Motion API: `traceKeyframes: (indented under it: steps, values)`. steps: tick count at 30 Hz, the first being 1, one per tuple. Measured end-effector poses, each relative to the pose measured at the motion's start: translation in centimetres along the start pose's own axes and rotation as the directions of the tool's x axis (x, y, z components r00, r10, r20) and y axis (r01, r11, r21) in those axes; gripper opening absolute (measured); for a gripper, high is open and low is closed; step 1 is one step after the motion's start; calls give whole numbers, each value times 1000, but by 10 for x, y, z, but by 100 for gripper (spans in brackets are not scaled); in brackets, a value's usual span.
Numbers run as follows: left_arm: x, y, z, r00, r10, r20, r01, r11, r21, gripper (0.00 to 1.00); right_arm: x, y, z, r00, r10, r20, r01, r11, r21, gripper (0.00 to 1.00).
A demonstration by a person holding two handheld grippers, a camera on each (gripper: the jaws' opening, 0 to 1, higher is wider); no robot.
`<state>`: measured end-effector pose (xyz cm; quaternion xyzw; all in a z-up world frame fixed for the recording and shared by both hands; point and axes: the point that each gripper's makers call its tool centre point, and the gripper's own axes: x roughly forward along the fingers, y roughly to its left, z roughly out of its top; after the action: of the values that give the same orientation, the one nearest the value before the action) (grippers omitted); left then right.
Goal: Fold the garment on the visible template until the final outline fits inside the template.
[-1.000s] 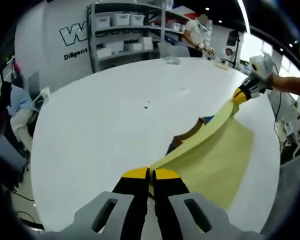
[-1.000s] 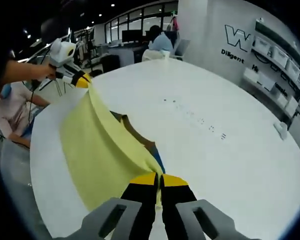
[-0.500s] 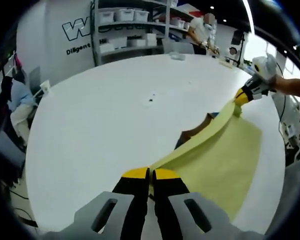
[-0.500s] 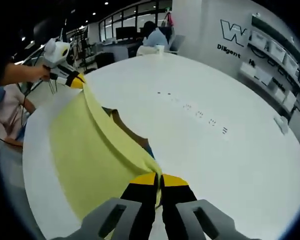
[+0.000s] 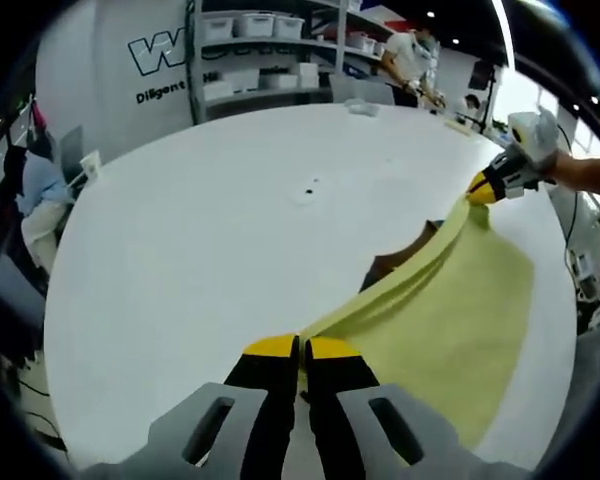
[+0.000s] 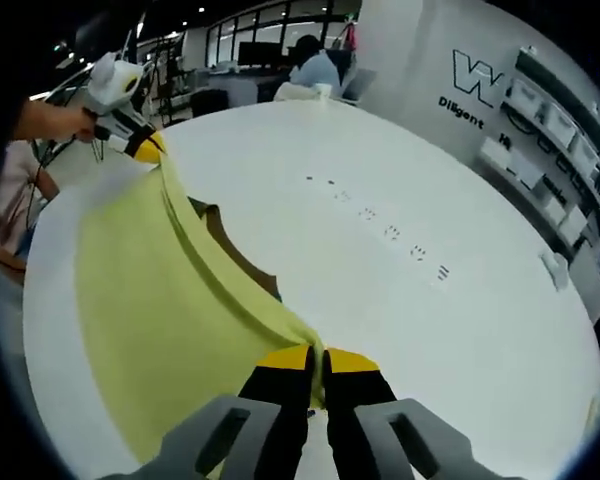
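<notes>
Two grippers, left gripper [image 5: 301, 345] and right gripper [image 6: 318, 353], each pinch a corner of the yellow garment [image 5: 450, 315], stretched between their fingertips above the white table [image 5: 200, 240].

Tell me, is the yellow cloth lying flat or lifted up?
Lifted up. Both grippers, left and right, pinch the yellow cloth's edge, stretching it above the white table.

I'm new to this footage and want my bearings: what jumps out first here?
A pale yellow garment hangs stretched over the white round table, its edge pinched at one end by the left gripper and at the other by the right gripper. Something brown lies on the table under the lifted cloth. Small dark marks run in a row across the tabletop.
</notes>
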<state>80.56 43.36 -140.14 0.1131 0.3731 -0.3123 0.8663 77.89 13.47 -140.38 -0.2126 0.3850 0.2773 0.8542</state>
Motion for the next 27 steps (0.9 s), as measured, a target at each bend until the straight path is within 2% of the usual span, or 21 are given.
traceKeyframes:
  steps: [16,20,27]
  values:
    - [13,8,-7,999,36,-5,-36,998,-53,4,18,-12,-9,998,-49,-26,49,999,-17,2]
    - [15,21,-4,996,86,7,-85,995,-45,0,20,-15,-13,998,-52,-36,52,999,-14,2]
    - [15,32,-10,995,102,-4,-102,993,-52,0,19,-16,-13,998,-59,-20,59,998,5,7]
